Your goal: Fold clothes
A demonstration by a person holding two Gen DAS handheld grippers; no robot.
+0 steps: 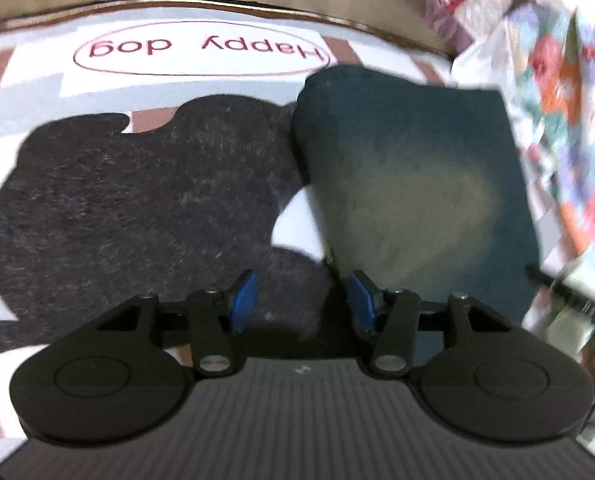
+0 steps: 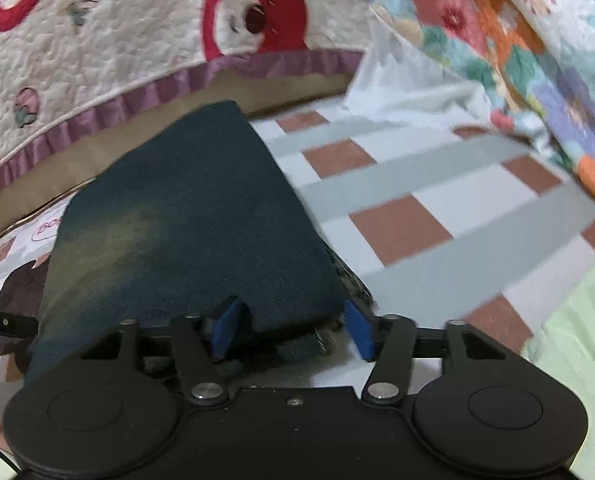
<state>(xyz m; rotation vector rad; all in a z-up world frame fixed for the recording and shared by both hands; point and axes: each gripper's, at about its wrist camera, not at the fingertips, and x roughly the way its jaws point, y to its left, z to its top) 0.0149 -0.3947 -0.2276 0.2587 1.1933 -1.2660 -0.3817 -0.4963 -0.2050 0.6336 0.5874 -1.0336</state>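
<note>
My right claw [image 2: 293,330] spread over the folded jeans [image 2: 201,216], left claw [image 1: 303,300] parted (nothing pinched), I'd next set them aside.

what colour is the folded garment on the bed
Dark teal-blue folded garment with a faded yellowish patch, clearest in the right wrist view.

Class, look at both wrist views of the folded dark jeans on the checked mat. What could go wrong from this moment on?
1. The right claw is open with the near end of the folded jeans between its pads; pulling back could snag that edge and undo the fold.
2. The left claw is open at the jeans' near corner; a sideways brush might shift them.
3. The floral quilt lies close and could get caught.
</note>
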